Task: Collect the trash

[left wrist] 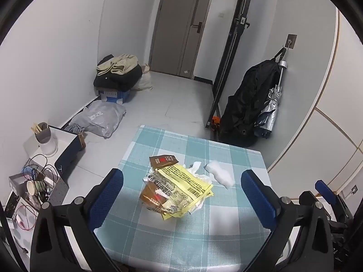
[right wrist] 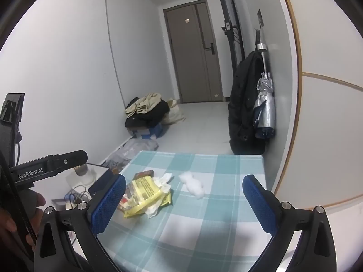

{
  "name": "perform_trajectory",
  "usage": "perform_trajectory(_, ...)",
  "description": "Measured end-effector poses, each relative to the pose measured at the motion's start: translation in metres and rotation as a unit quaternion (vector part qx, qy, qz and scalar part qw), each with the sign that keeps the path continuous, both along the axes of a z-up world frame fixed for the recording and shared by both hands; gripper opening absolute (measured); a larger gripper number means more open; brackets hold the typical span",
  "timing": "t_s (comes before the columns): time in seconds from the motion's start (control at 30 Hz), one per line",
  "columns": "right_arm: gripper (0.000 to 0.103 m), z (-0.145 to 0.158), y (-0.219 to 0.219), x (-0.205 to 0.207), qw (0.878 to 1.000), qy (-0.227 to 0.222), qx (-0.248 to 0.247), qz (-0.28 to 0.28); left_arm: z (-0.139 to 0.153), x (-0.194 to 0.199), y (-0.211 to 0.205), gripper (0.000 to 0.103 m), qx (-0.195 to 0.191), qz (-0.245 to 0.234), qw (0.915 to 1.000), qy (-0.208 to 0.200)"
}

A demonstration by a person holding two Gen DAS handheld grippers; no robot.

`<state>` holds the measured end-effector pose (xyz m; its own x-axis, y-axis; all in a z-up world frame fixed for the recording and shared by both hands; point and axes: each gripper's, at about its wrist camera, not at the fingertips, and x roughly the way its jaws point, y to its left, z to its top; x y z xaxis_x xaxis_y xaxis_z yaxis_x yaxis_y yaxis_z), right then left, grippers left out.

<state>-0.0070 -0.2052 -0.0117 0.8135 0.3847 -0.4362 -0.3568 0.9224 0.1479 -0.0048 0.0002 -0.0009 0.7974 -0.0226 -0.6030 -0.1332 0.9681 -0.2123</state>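
**Both tongs wide open above the table, nothing gripped**

Your left gripper [left wrist: 181,190] has its blue pads spread as wide as they go, tilted down at the checked tablecloth [left wrist: 197,231]; nothing sits against either pad; the pile of wrappers [left wrist: 179,188] lies on the cloth between the two fingers and a little ahead of them, clear of both. In that pile you have a yellow printed packet on top, a brown sachet [left wrist: 163,161] at its far edge, brown and clear film at the near edge, and crumpled tissue poking out around it. A separate white wad [left wrist: 219,174] lies on the cloth just ahead of the right finger, apart from the pile.

Your right gripper [right wrist: 183,199] is likewise fully spread and empty; from its camera the wrappers [right wrist: 147,195] lie just beside the left pad, possibly touching it, though the angle does not settle that; the white wad [right wrist: 191,184] sits ahead, between the fingers.

Off the left gripper's left side, below the table edge, a white cup [left wrist: 45,138] holds a grey insert with wooden sticks standing in it; nearer, a paper cup [left wrist: 33,187] lies tipped among cables, its contents too dim to read; farther ahead on the floor, a blue box [left wrist: 113,95] carries a heap of folded clothes.
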Motion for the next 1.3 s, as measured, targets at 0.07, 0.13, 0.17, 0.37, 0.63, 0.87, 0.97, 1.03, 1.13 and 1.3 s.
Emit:
perform_trajectory(0.07, 0.103, 0.0000, -0.0008, 0.0004, 1.000, -0.001, 0.000, 0.000, -0.0007, -0.0005, -0.0005, 0.102, 0.000, 0.001, 1.0000, 0.000)
perform_trajectory(0.13, 0.103, 0.0012, -0.0024, -0.0005, 1.000, -0.004, 0.001, -0.001, -0.0012, 0.0002, -0.0009, 0.102, 0.000, 0.001, 1.0000, 0.000)
perform_trajectory(0.17, 0.103, 0.0023, -0.0033, 0.0002, 1.000, -0.003, 0.002, -0.002, -0.0009, 0.0009, -0.0010, 0.102, 0.000, 0.001, 1.0000, 0.000)
perform_trajectory(0.37, 0.103, 0.0038, -0.0052, 0.0002, 1.000, -0.001, 0.006, -0.007, -0.0005, 0.0016, 0.0021, 0.102, -0.003, 0.001, 1.0000, 0.004)
perform_trajectory(0.63, 0.103, 0.0040, -0.0056, -0.0003, 1.000, -0.002, 0.007, -0.010, -0.0014, 0.0014, 0.0021, 0.102, -0.001, 0.002, 1.0000, 0.005)
perform_trajectory(0.87, 0.103, 0.0045, -0.0062, -0.0013, 1.000, -0.004, 0.007, -0.011, -0.0015, 0.0015, 0.0025, 0.102, -0.002, 0.001, 1.0000, 0.005)
perform_trajectory(0.97, 0.103, 0.0047, -0.0070, -0.0016, 1.000, -0.003, 0.007, -0.012, -0.0025, 0.0013, 0.0027, 0.102, -0.003, -0.001, 1.0000, 0.005)
perform_trajectory(1.03, 0.103, 0.0049, -0.0066, -0.0016, 1.000, -0.004, 0.007, -0.012, -0.0030, 0.0010, 0.0028, 0.102, -0.004, -0.001, 1.0000, 0.005)
perform_trajectory(1.13, 0.103, 0.0051, -0.0068, -0.0015, 1.000, -0.004, 0.007, -0.011, -0.0034, 0.0012, 0.0029, 0.102, -0.006, -0.001, 1.0000, 0.004)
perform_trajectory(1.3, 0.103, 0.0050, -0.0075, -0.0015, 1.000, -0.004, 0.007, -0.011, -0.0028, 0.0011, 0.0033, 0.102, -0.007, -0.001, 1.0000, 0.005)
